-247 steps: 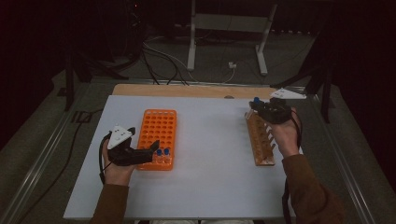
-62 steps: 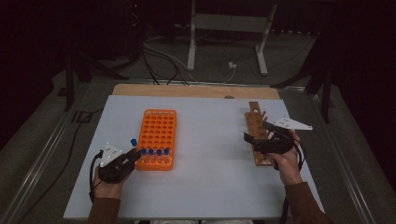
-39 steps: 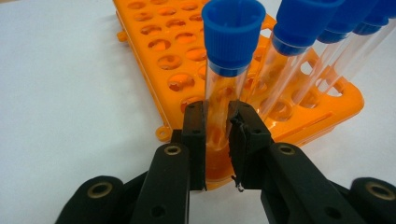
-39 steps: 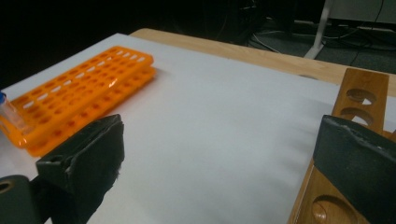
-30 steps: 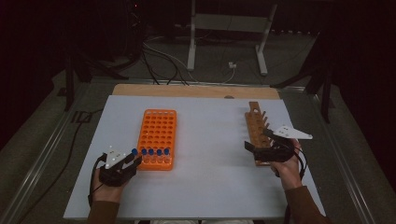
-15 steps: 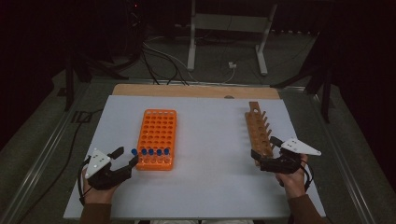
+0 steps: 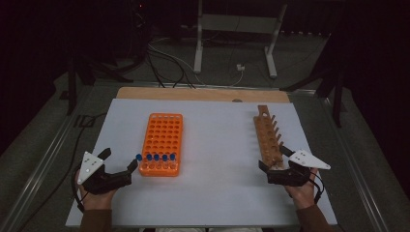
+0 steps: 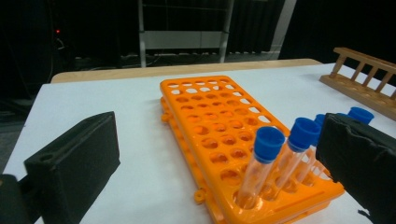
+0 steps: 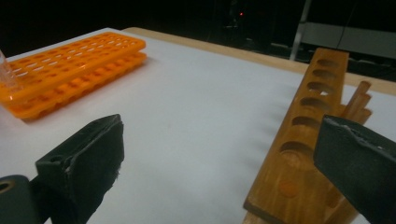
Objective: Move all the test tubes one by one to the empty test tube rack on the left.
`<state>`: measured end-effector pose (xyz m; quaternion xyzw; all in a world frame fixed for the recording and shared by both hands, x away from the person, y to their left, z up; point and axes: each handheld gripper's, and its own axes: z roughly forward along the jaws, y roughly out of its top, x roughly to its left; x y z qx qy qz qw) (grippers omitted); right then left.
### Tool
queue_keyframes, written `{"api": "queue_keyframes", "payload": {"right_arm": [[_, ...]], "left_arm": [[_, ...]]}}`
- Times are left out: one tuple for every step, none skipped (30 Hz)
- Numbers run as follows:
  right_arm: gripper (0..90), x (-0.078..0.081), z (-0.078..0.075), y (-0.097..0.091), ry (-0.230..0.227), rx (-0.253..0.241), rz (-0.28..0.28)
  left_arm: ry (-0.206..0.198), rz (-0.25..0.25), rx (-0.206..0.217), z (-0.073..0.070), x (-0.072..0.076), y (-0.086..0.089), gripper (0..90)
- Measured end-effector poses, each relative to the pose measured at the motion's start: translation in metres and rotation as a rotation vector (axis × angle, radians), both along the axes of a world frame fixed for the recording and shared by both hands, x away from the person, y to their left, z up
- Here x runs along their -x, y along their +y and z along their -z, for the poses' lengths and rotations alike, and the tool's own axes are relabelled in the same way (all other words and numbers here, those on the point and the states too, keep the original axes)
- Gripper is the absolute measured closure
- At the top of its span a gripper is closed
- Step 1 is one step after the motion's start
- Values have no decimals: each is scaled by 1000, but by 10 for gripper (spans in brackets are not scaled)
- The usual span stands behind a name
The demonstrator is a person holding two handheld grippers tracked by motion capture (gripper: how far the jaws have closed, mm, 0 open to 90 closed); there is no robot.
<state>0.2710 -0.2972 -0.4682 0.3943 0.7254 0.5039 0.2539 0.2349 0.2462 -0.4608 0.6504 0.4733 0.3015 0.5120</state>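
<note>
Both jaw pairs gape empty: left gripper [image 7: 120,161], just opened, should clear blue-capped clear tubes [image 8: 265,164] in the orange plastic rack [image 7: 162,136]; right gripper [image 7: 274,158] nears the wooden rack [image 7: 267,134].

No legible text, labels, brand marks, numbers or signs in any view. I check my orange tube rack [image 7: 161,143], the blue tube caps [image 8: 270,138] and the wooden rack [image 7: 269,138]: all bare of markings. The white table sheet [image 7: 217,145] carries no print. The grey plates on my tongs are blank as far as I can resolve.
</note>
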Motion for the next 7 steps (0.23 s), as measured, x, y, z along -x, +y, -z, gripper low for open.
{"api": "queue_keyframes", "payload": {"right_arm": [[18,0,1,1,6,1,-1],[18,0,2,1,9,0,-1],[17,0,2,2,11,-1,-3],[17,0,3,2,12,0,-3],[17,-1,3,2,14,1,-2],[18,-1,4,2,19,1,0],[17,-1,4,2,20,2,2]], "left_arm": [[-2,0,0,0,0,0,6],[-5,-3,-1,0,0,0,6],[-5,-3,0,0,1,0,6],[-4,-4,-1,0,1,0,6],[-4,-7,-2,1,1,0,6],[-3,-9,0,1,1,0,6],[-2,-12,3,1,1,0,6]]}}
